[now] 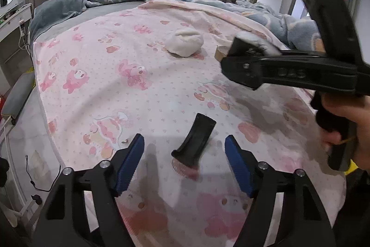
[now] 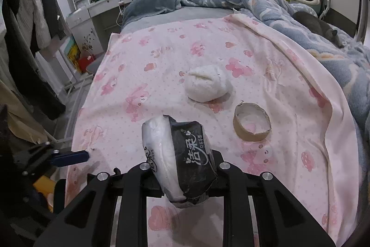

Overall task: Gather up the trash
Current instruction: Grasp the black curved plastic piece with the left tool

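My left gripper (image 1: 184, 149) fills the bottom of its own view, jaws spread wide, blue pads (image 1: 129, 163) facing each other with nothing between them. My right gripper (image 1: 233, 54) crosses the right side of that same view, lying nearly level with its tips pointing left toward mid-frame. My right hand (image 1: 346, 129) shows at the right edge, wrapped round the black handle. In the right wrist view, my right gripper (image 2: 182, 168) sits at bottom centre, jaws drawn in and clamped on a pack (image 2: 180, 159). My left gripper's blue pad (image 2: 69, 157) pokes in at lower left.
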Motion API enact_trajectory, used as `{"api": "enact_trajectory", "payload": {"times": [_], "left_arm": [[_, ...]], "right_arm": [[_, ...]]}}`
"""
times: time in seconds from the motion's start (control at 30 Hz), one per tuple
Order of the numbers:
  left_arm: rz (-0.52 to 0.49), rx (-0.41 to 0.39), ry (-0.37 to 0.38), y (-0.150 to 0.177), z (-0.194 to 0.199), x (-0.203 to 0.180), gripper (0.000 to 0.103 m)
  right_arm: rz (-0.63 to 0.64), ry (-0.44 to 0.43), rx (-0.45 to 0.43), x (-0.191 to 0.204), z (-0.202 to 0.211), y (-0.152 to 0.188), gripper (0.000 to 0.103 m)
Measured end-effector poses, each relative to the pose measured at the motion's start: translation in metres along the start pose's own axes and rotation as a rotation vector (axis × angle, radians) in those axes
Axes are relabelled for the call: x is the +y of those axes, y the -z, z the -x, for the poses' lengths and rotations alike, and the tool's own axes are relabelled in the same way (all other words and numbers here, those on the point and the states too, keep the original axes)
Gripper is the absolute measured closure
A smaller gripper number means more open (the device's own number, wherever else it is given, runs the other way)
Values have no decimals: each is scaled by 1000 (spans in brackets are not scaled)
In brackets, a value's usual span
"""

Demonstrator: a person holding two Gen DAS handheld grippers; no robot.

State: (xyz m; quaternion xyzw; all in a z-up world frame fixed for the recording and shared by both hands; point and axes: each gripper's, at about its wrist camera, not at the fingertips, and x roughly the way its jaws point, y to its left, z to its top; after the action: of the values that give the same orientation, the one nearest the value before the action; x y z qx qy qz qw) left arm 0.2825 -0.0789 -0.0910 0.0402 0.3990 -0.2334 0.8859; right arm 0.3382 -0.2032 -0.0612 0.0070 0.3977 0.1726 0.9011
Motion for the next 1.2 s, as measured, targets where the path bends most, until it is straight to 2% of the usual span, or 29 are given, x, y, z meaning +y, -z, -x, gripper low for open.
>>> {"api": "enact_trajectory", "payload": {"times": [0.2, 0.43, 0.53, 0.57, 0.6, 0.93, 1.2], "left_arm": [[33, 0, 14, -2, -12, -1, 49], [29, 9, -6, -3, -24, -9, 61], [50, 7, -12, -4, -25, -8, 71], [56, 5, -14, -4, -25, -7, 79], [64, 5, -18, -4, -26, -6, 82], [106, 13, -7, -1, -15, -3, 82], [156, 20, -99, 12, 12, 21, 82]], "right_arm": [[-18, -20, -2, -10, 9, 4, 80], [-30, -31, 16, -21, 10, 9, 80], [-32, -30, 24, -24, 10, 12, 80], [-31, -29, 25, -25, 11, 12, 80], [-31, -31, 24, -25, 11, 12, 80], [-15, -63, 16, -12, 17, 12, 80], [0, -116, -2, 20, 24, 16, 80]]}}
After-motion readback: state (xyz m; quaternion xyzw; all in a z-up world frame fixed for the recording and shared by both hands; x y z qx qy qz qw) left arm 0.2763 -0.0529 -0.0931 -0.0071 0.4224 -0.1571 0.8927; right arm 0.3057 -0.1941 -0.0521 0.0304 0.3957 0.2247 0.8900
